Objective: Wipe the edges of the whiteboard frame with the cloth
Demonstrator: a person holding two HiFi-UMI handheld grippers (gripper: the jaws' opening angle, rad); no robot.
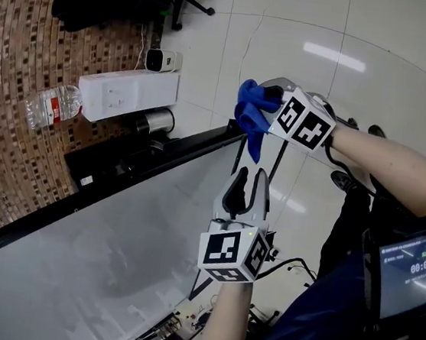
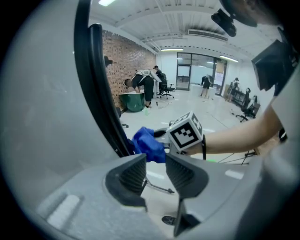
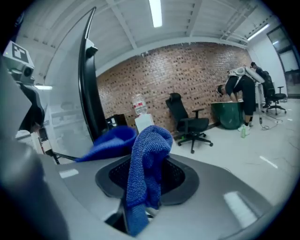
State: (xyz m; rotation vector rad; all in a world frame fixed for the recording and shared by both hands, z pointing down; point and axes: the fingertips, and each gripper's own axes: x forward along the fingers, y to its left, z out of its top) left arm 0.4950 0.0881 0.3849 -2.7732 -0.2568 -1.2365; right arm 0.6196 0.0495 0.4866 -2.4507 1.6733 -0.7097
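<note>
Two grippers near the far corner of the whiteboard (image 1: 112, 238). Right gripper (image 1: 270, 101) clamped on the blue cloth (image 1: 250, 110), one fold squeezed between the pads and the rest hanging loose toward 6 o'clock. Cloth held right at the corner of the black frame (image 1: 149, 156), at about 12 o'clock from the left gripper (image 1: 249, 179); touching the frame or only just beside it, hard to say. Left gripper with claw spread and nothing inside, only floor visible through the gap.

Judged as an early or middle point of the job: cloth in the grip and at the frame, but no sign of which edges are already clean. Probably still to wipe: the long edge running toward 8 o'clock in the head view, and the other sides, mostly out of view.

As for containers, one clear plastic bottle (image 1: 51, 105) with a red label at 9 o'clock in the head view, on top of a white box (image 1: 126, 95); water inside or not, impossible to tell. One green bin (image 3: 229, 115) far off at 3 o'clock in the right gripper view, with a person (image 3: 243, 89) bent over it; contents hidden.
</note>
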